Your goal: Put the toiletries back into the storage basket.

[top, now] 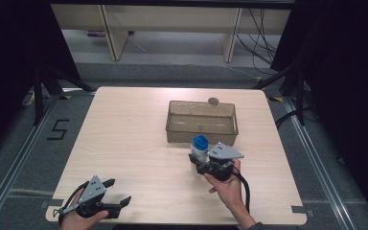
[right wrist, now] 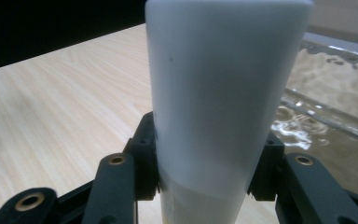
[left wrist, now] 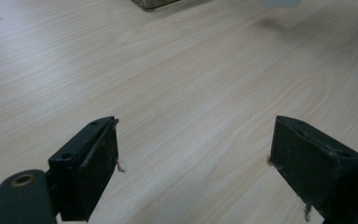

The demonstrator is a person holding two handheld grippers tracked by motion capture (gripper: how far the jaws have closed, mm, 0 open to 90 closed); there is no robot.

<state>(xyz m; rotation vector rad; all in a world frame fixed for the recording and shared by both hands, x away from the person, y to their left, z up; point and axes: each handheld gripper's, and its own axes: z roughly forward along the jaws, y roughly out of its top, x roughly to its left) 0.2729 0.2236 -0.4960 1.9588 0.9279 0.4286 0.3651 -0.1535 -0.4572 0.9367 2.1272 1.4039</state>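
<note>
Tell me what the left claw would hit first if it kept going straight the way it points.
Probably nothing soon: ahead of the left claw, open, lies bare table. Farther along sit a corner of the clear tub and the white bottle held by the right claw; which comes first is unclear.

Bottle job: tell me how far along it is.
Done: the right claw is shut on the bottle, a white one with a blue cap, seen between its jaws in the right gripper view. In hand: the bottle is held upright just in front of the clear bin. Left, probably: getting it into the bin, which looks empty. The left claw is open at the near table edge.
</note>
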